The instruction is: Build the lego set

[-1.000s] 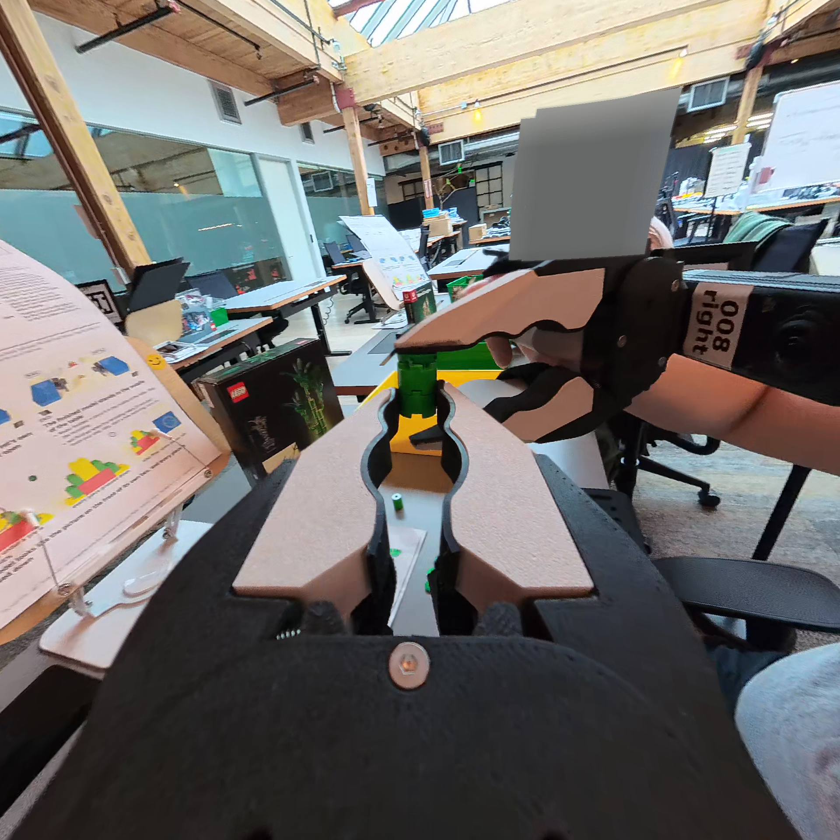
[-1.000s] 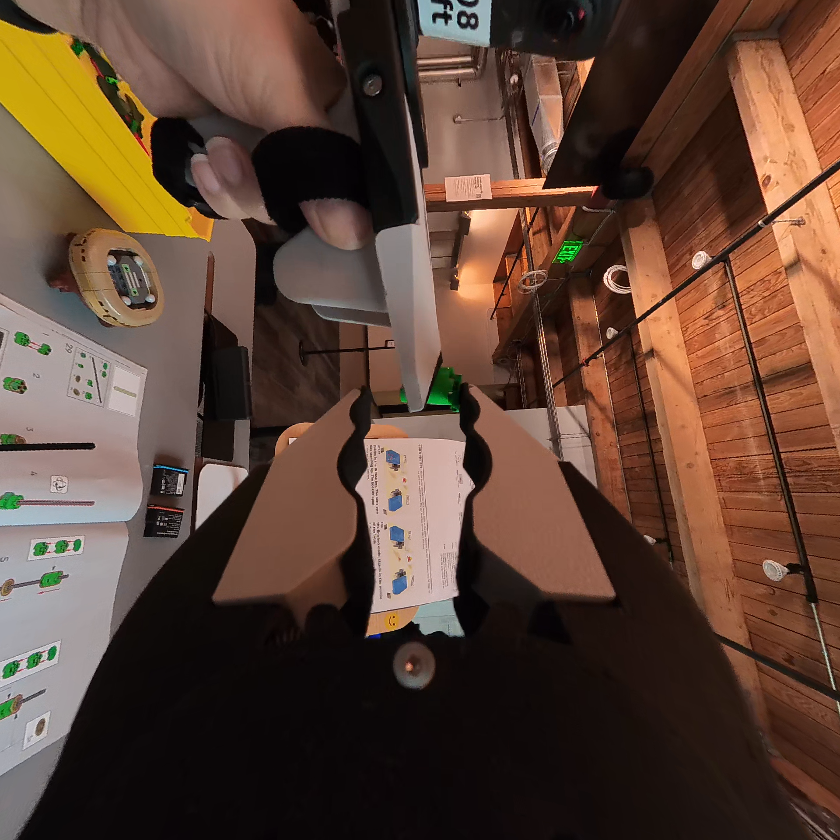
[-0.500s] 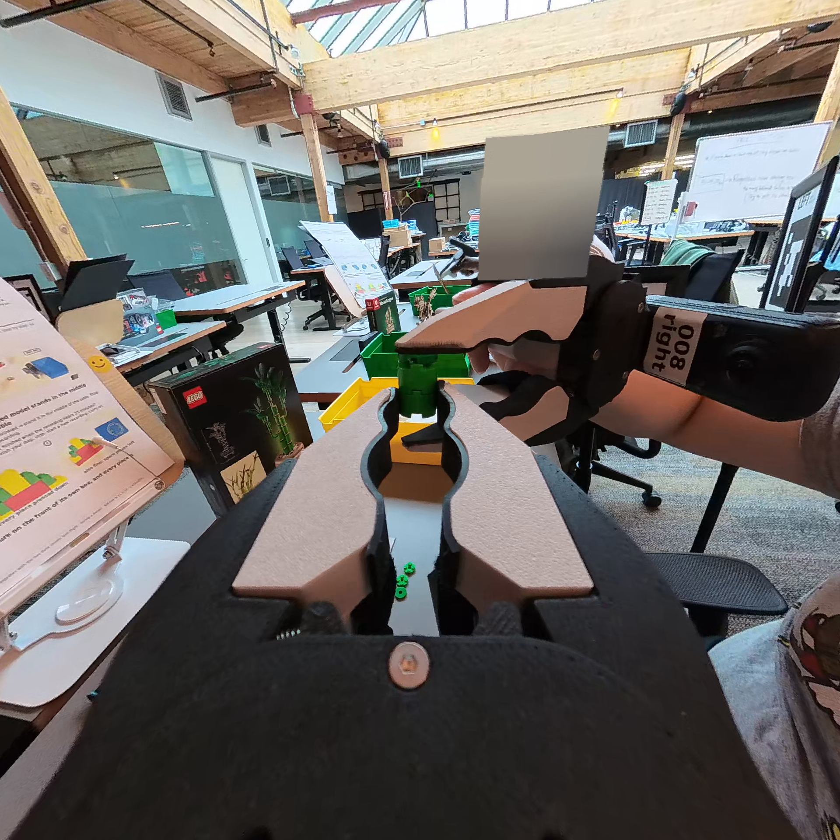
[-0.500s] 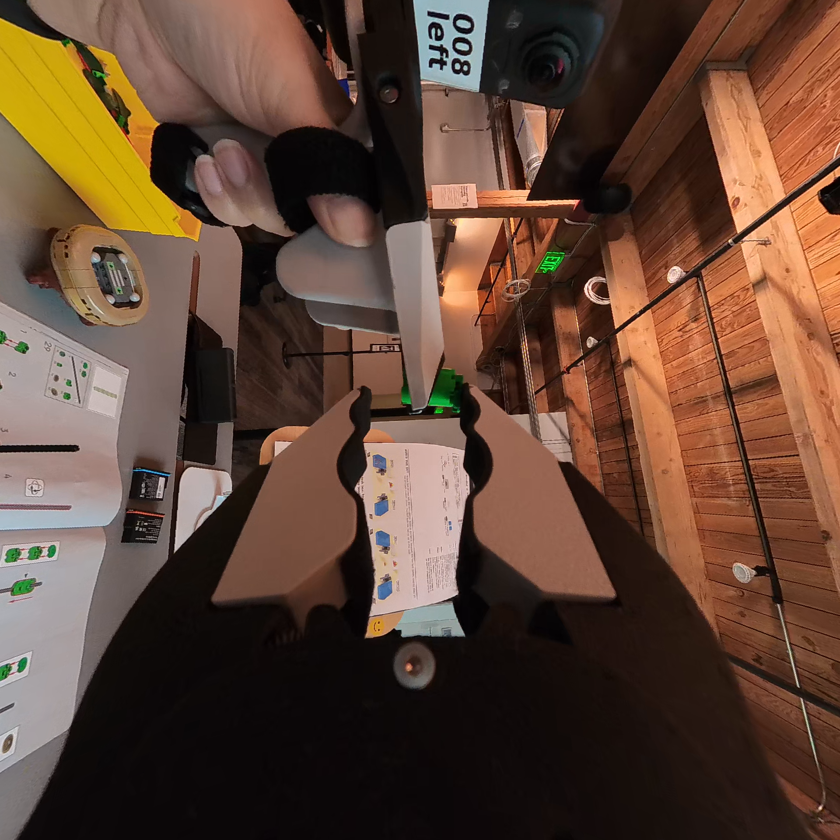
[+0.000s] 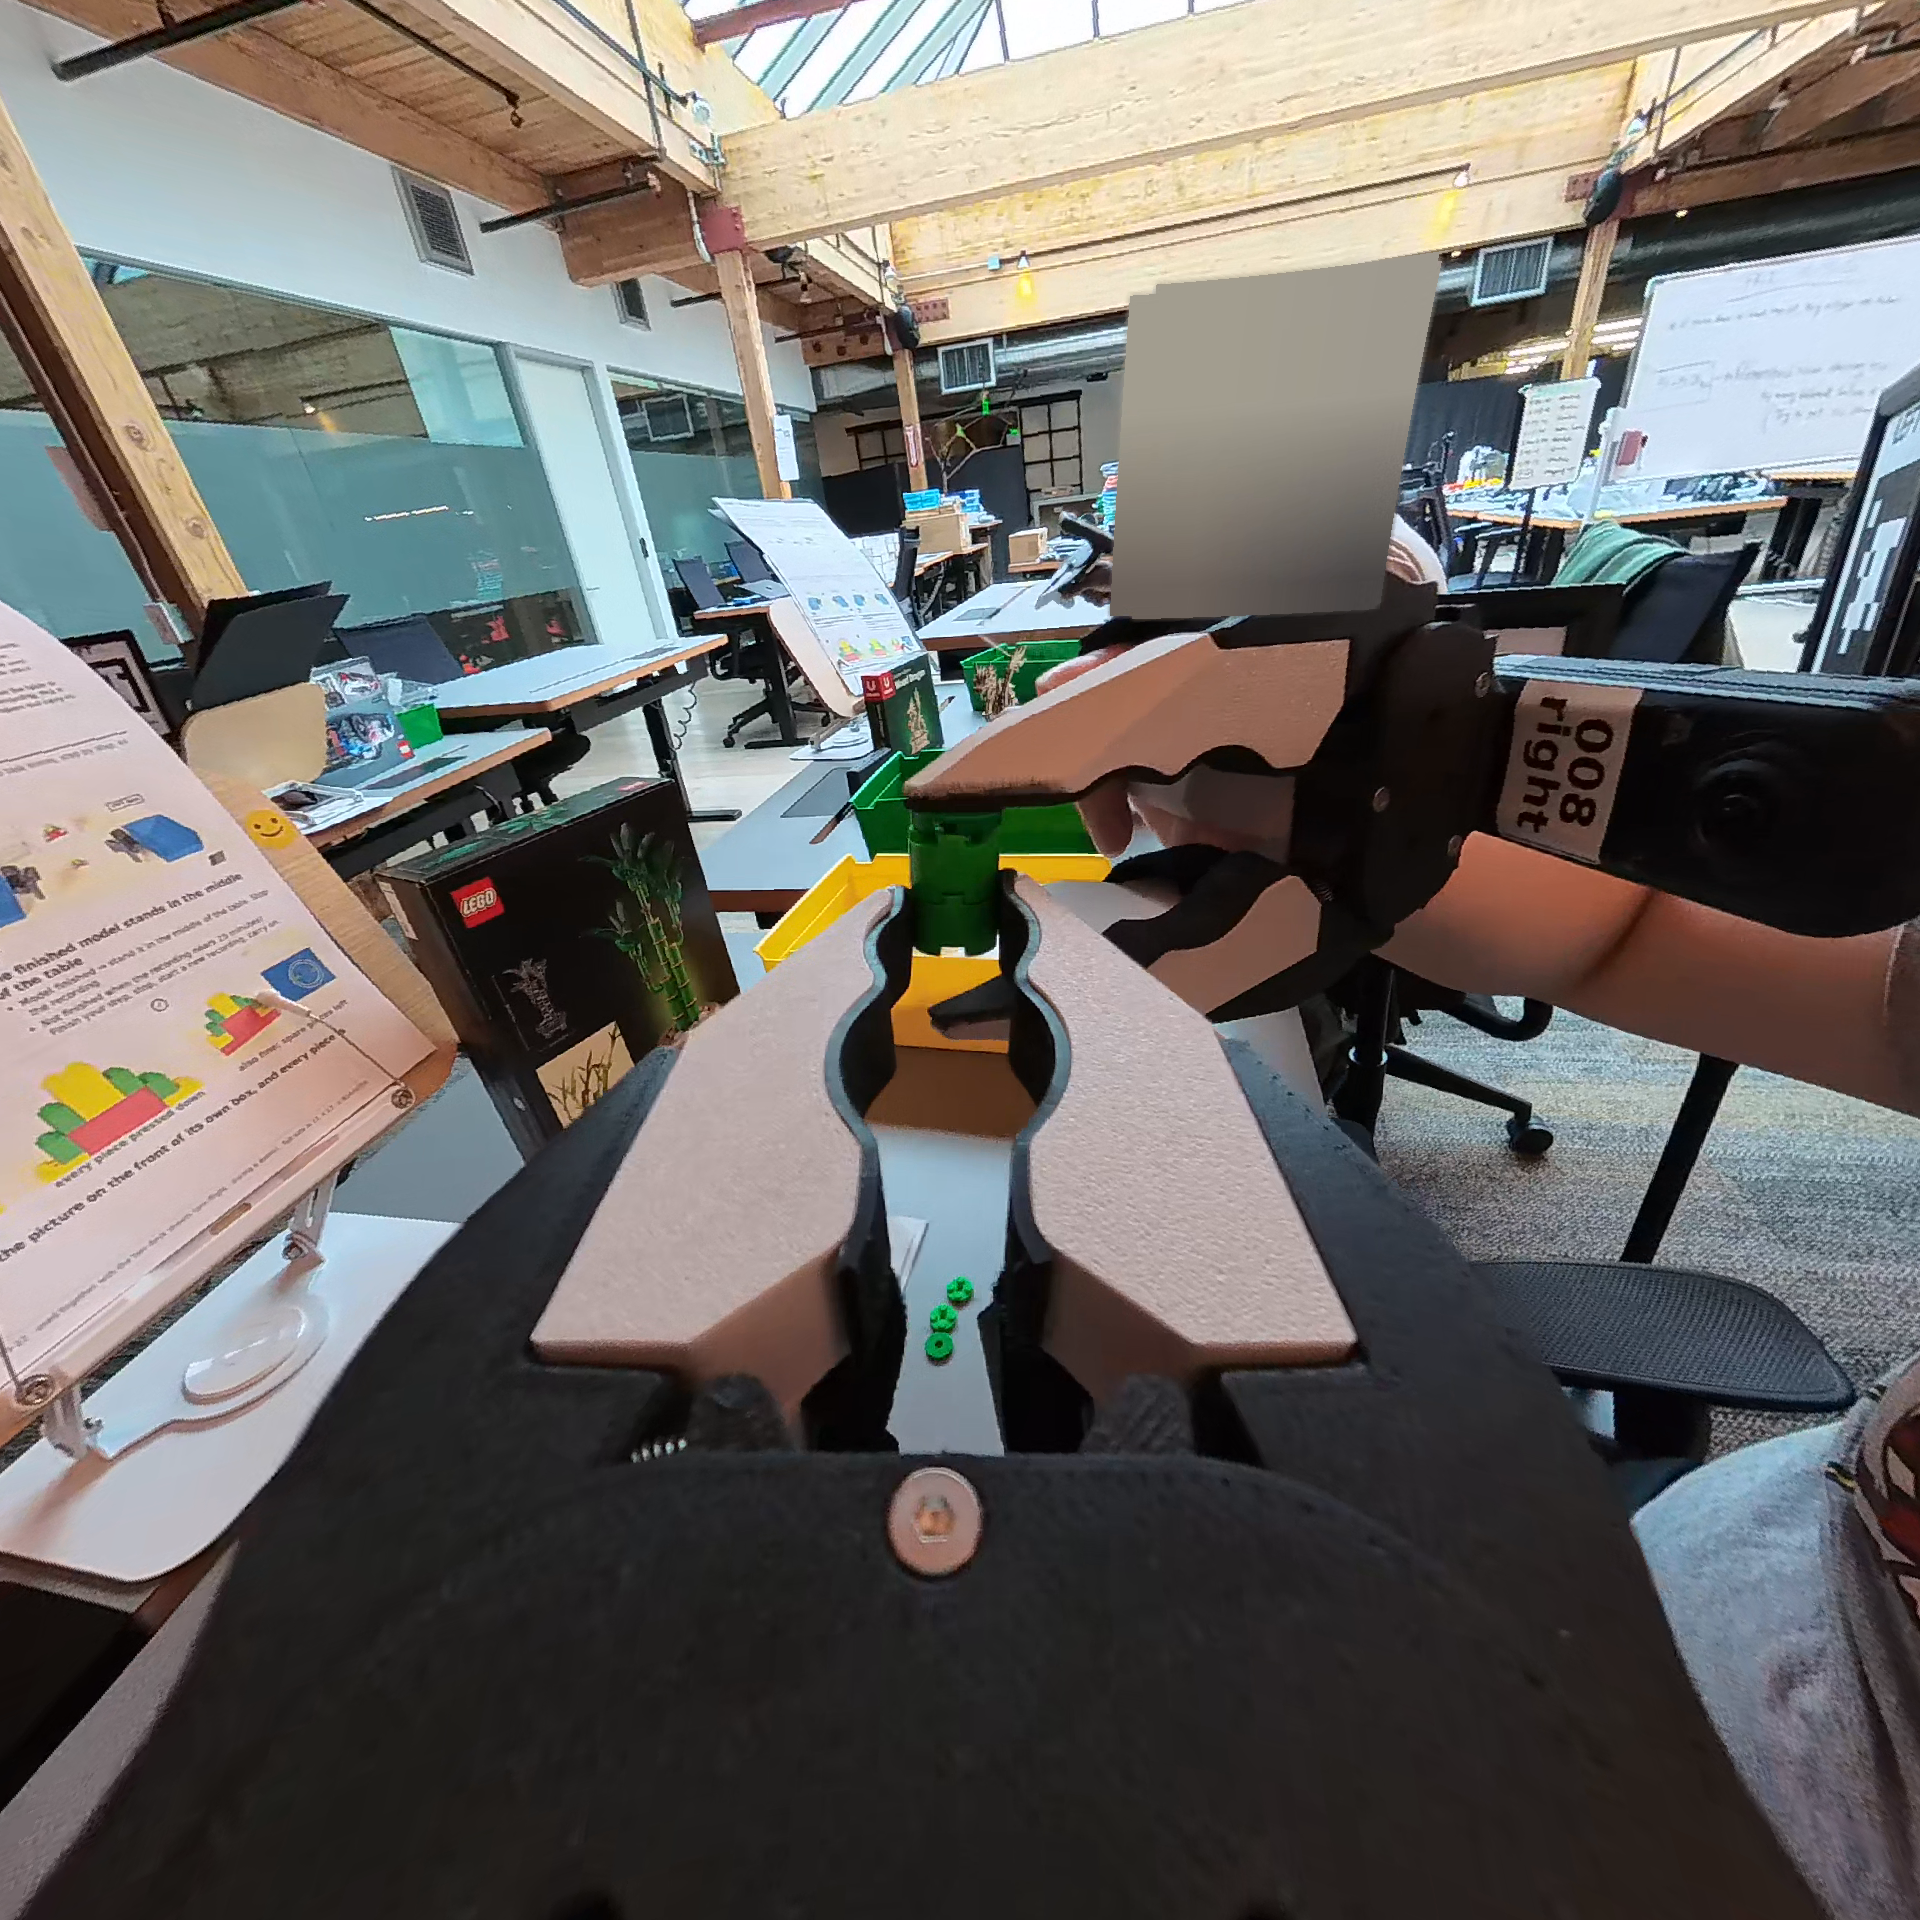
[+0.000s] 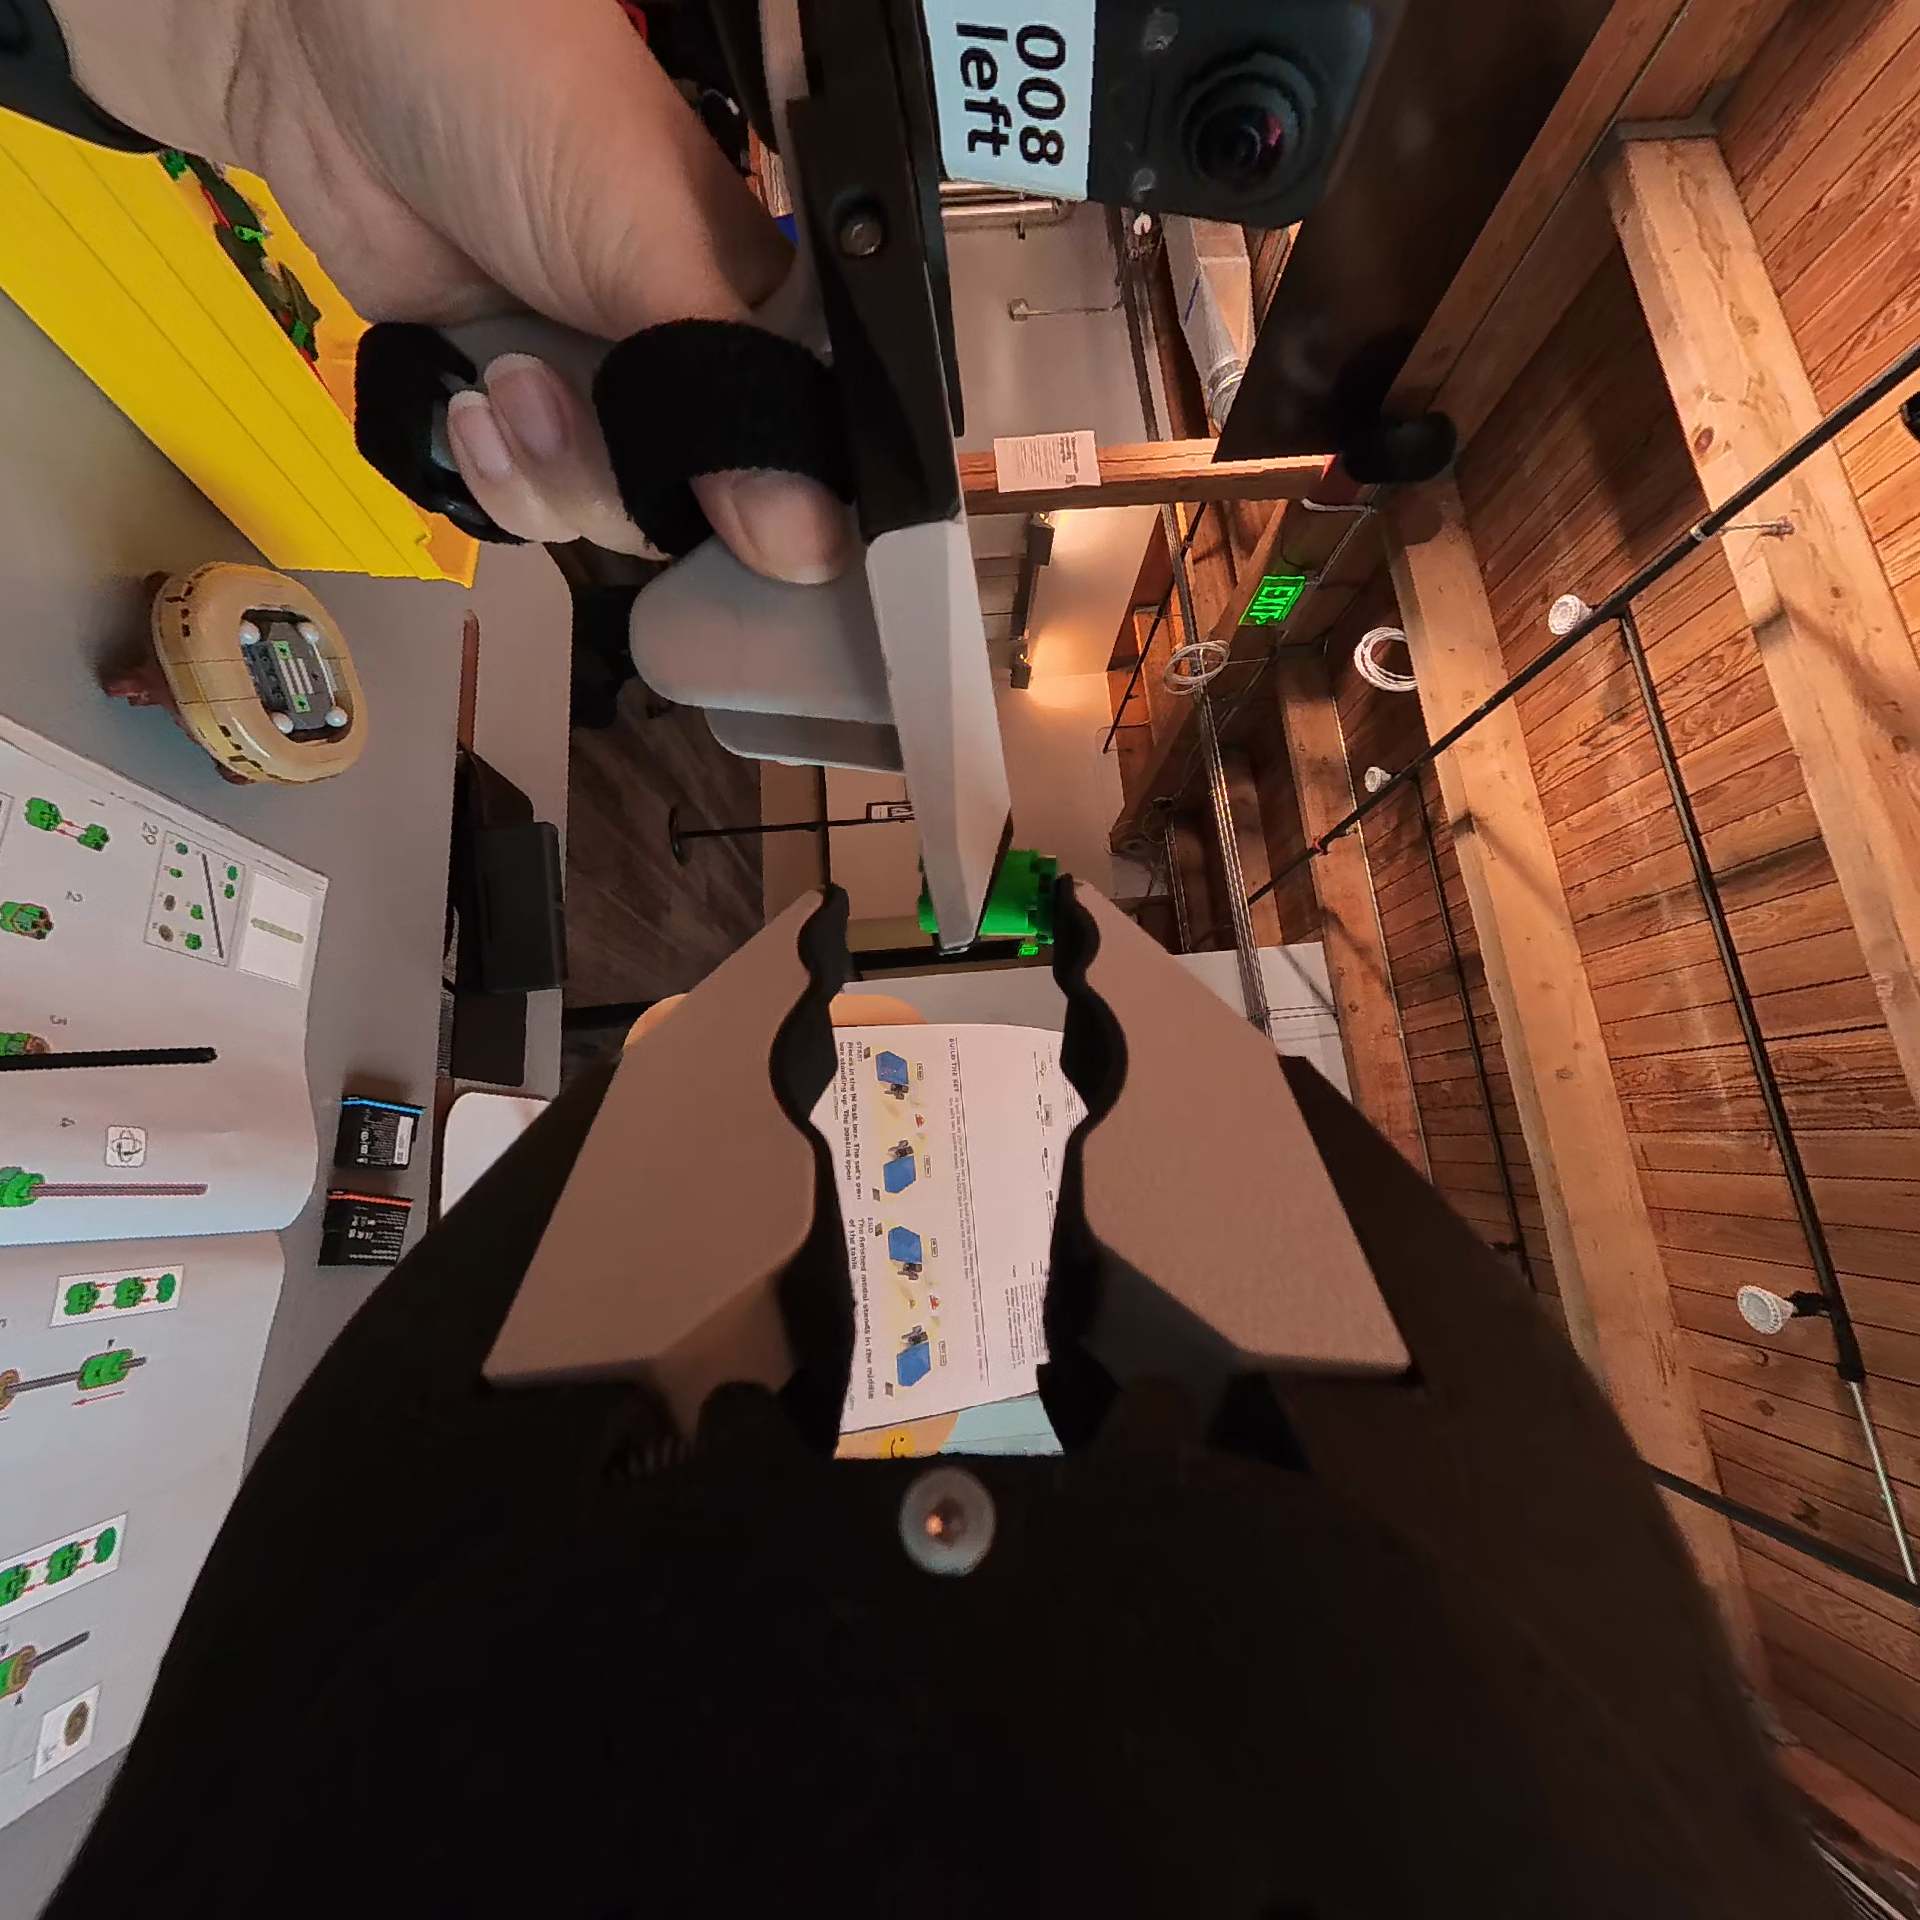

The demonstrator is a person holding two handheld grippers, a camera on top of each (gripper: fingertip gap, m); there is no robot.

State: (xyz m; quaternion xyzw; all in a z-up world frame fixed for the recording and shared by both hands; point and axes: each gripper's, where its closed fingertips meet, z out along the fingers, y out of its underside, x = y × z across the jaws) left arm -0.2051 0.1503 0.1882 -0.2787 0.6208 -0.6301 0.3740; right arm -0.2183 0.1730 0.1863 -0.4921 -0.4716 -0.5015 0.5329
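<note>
My left gripper (image 5: 954, 920) is shut on a green Lego stalk piece (image 5: 951, 883) and holds it upright above the table. My right gripper (image 6: 945, 904) comes in from the right, open, turned on its side. Its upper finger (image 5: 1091, 727) lies on top of the green piece, and its lower finger (image 5: 1236, 935) is below, behind my left fingertips. In the right wrist view the green piece (image 6: 1023, 888) and one left finger (image 6: 940, 748) sit between my right fingertips. A tan round Lego base (image 6: 260, 675) lies on the grey table.
A yellow tray (image 5: 831, 914) and a green tray (image 5: 883, 800) stand behind the piece. A black Lego box (image 5: 561, 935) and an instruction sheet on a stand (image 5: 156, 987) are at left. Small green round pieces (image 5: 943, 1320) and an open instruction booklet (image 6: 135, 1039) lie on the table. An office chair (image 5: 1662, 1340) stands at right. Only a small space, under 4 cm, lies between the two pairs of fingers.
Both grippers have shifted a little together and the views have panned. The left grip on the green piece holds. The right upper finger stays on top of it.
</note>
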